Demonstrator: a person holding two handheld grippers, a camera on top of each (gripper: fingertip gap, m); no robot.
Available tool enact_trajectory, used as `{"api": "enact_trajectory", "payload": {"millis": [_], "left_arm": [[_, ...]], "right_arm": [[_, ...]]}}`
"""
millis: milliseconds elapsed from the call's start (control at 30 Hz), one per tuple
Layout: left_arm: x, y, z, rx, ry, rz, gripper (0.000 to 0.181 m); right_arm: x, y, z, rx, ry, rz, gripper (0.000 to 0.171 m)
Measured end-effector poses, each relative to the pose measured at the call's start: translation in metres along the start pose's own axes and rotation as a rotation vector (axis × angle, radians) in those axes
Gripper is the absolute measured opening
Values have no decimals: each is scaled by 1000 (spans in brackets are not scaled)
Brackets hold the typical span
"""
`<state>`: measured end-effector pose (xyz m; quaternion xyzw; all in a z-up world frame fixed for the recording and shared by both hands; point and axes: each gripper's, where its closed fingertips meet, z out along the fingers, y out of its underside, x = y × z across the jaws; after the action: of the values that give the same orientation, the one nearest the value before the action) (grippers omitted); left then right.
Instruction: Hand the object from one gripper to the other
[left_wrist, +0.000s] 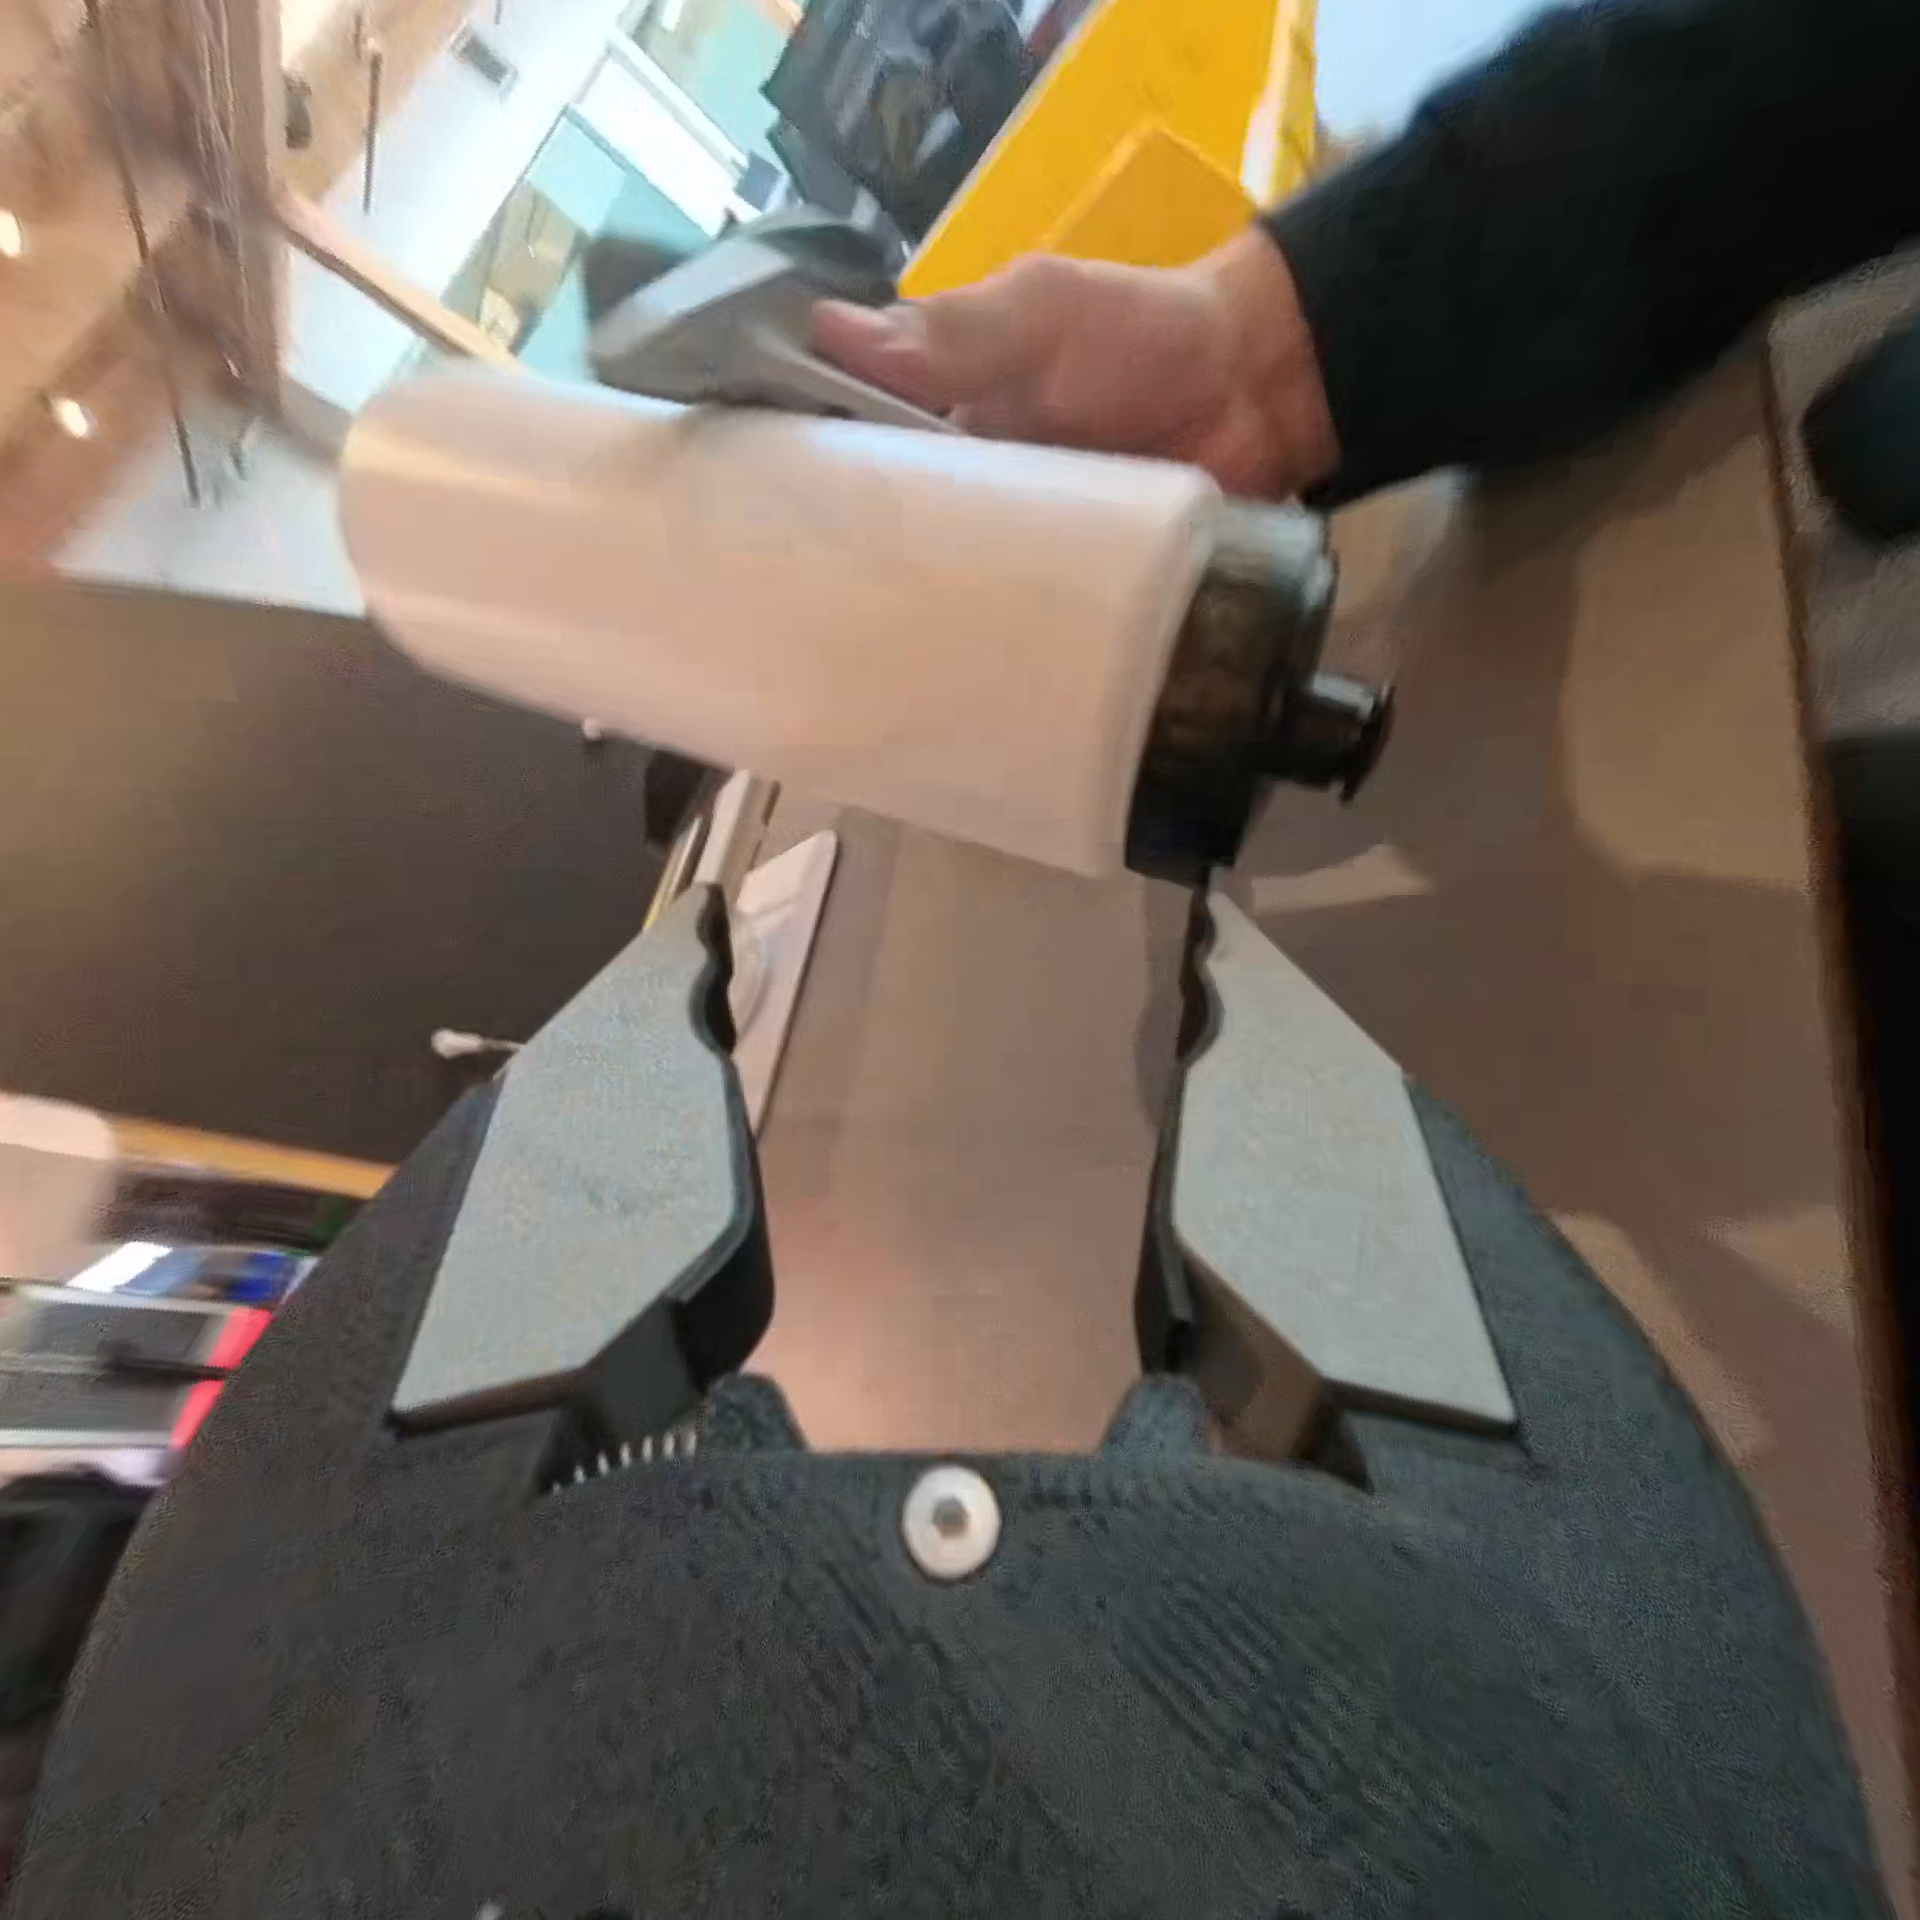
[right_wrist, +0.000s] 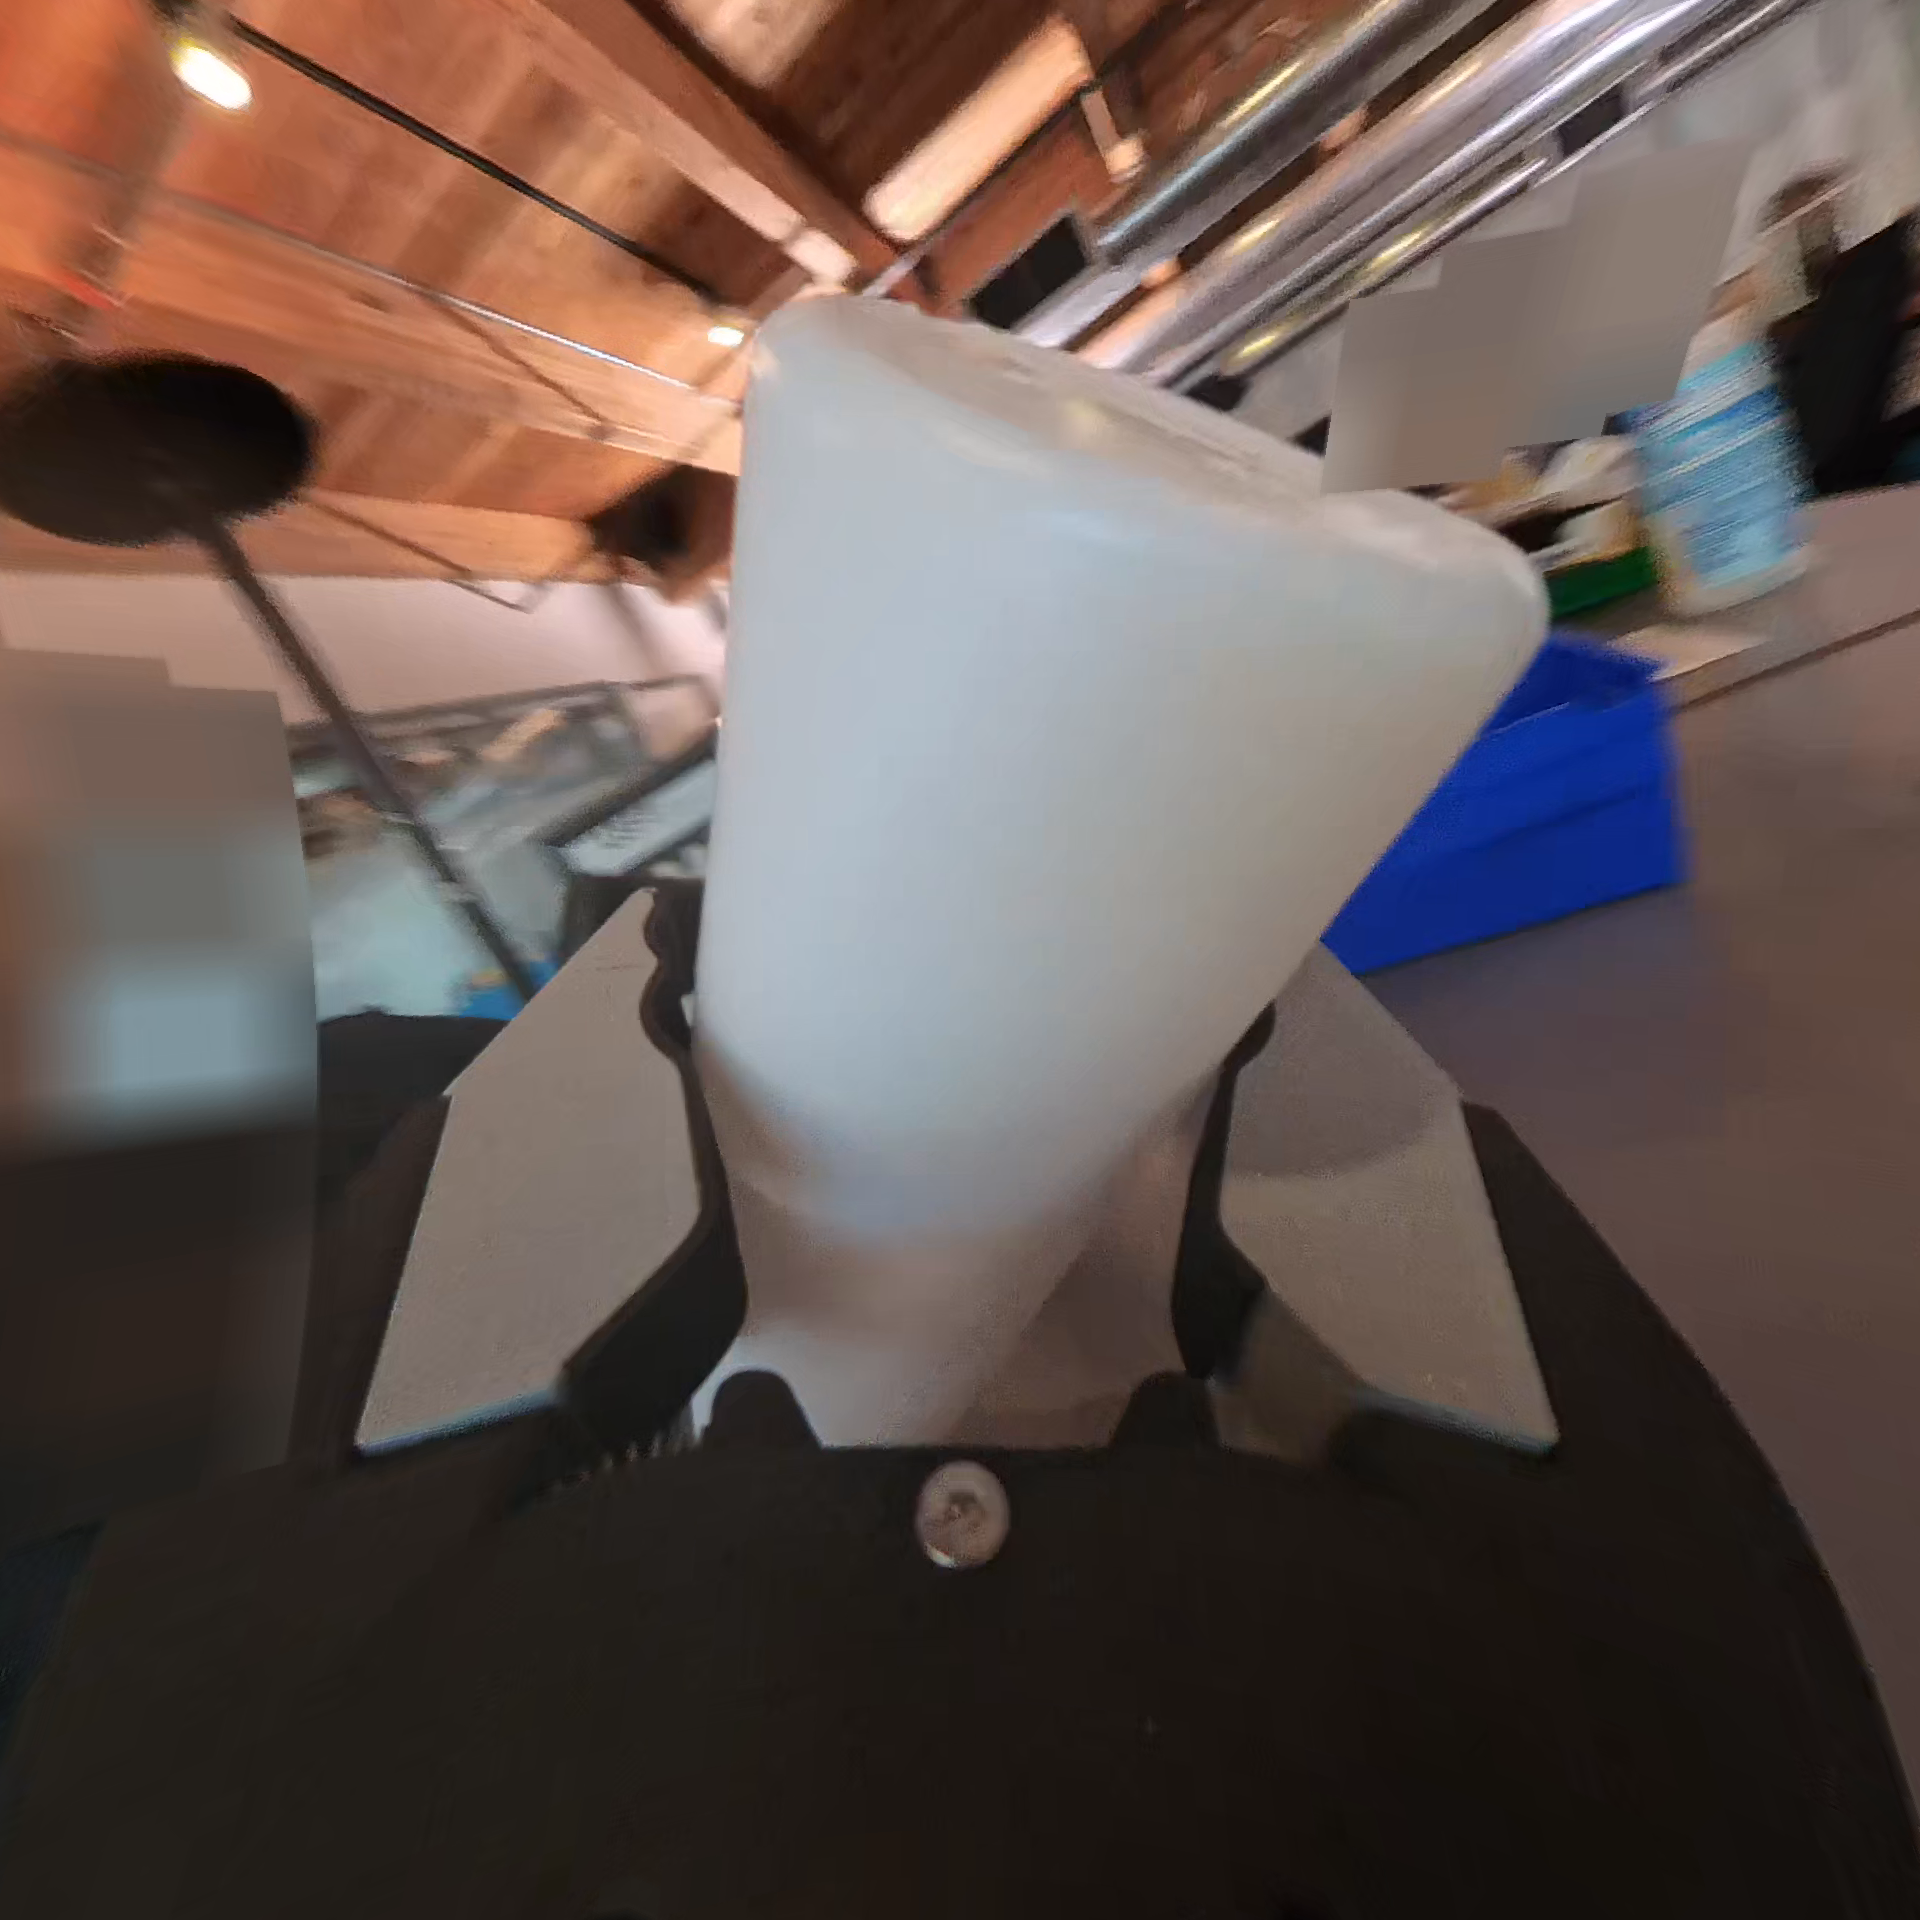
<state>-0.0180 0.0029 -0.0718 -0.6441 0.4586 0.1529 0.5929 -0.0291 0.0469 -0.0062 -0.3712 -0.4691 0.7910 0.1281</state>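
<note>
The left gripper (left_wrist: 956, 935) stands with its jaws spread wide and nothing between them; bare grey table surface (left_wrist: 956, 1195) shows through the gap. Just above its fingertips, across the middle of the left wrist view, lies a white plastic bottle (left_wrist: 769, 623), roughly horizontal and tilted down to the right, with a dark cap end (left_wrist: 1236, 707) at centre right. It is close to the fingertips, but contact cannot be confirmed. A bare hand (left_wrist: 1101, 353) with a dark sleeve (left_wrist: 1579, 239) enters from the upper right, gripping grey hardware (left_wrist: 727, 312) behind the bottle. A yellow bin (left_wrist: 1132, 177) sits at the top centre. In the right wrist view, the right gripper (right_wrist: 966, 997) is clamped on the same white plastic bottle (right_wrist: 1039, 779), its jaws pressing both sides of the narrower lower portion; the body widens toward the upper centre of the frame. A blue bin (right_wrist: 1538, 810) rests on the table at centre right. Both views carry motion blur, so fine detail is not resolved.
</note>
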Motion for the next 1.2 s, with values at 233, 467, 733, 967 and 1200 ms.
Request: {"api": "enact_trajectory", "payload": {"millis": [233,467,733,967,1200], "left_arm": [[-41,15,-31,58,49,-640,90],[-76,-17,-10,124,-70,-779,94],[-56,-22,41,55,-36,-783,107],[-47,-11,36,16,42,-637,101],[-55,-11,17,-193,-157,99,101]], "right_arm": [[25,-6,-11,-129,515,-592,100],[48,0,-15,-407,986,-1234,101],[56,17,-3,-648,1134,-1626,99],[66,29,-1,-662,1067,-1509,100],[56,34,0,-492,947,-1467,71]]}}
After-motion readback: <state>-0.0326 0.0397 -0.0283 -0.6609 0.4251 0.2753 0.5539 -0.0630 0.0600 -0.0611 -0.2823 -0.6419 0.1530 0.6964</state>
